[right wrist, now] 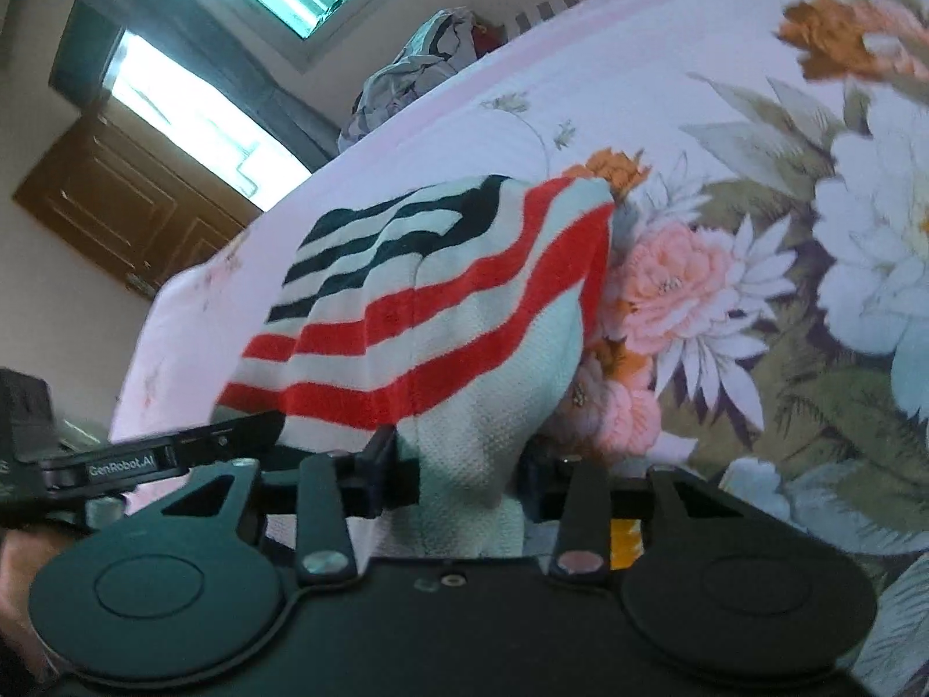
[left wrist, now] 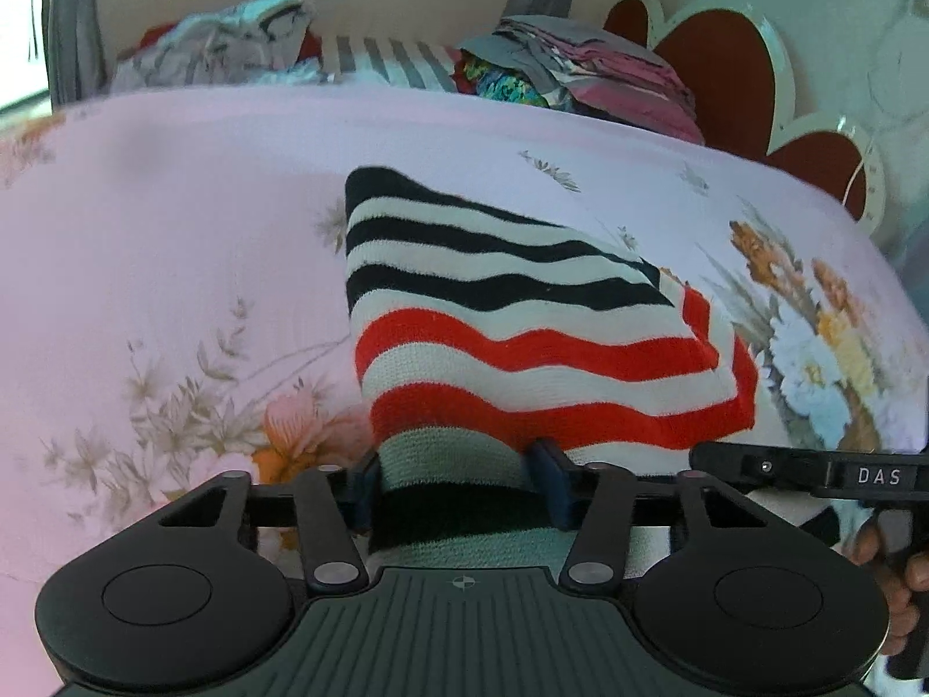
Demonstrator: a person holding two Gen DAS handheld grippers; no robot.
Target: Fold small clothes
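Nearest the left wrist camera, the left gripper [left wrist: 458, 482] has its two dark fingers [left wrist: 367, 488] set on either side of the near edge of a striped knit garment [left wrist: 511, 313], with the cloth running between them; the fingers stand fairly wide, so I cannot tell whether they truly pinch it. That garment lies on the bed [left wrist: 174, 203], on a pink sheet printed with flowers, black-and-white bands at its far end and red-and-white bands closer in. Behind it, at the bed's far edge, a loose heap of clothes [left wrist: 232, 40] sits to the left and a folded stack [left wrist: 598, 64] to the right, beside a red and cream headboard [left wrist: 714, 69]. At the right border the right gripper [left wrist: 813, 473] shows side-on.

In the right wrist view, the left gripper [right wrist: 145, 456] appears at the left, just beside the garment [right wrist: 441, 290]. The right gripper [right wrist: 464, 473] is clenched on a bunched white corner of it, the cloth rising from the bed [right wrist: 726, 116] toward the fingers [right wrist: 380, 462].
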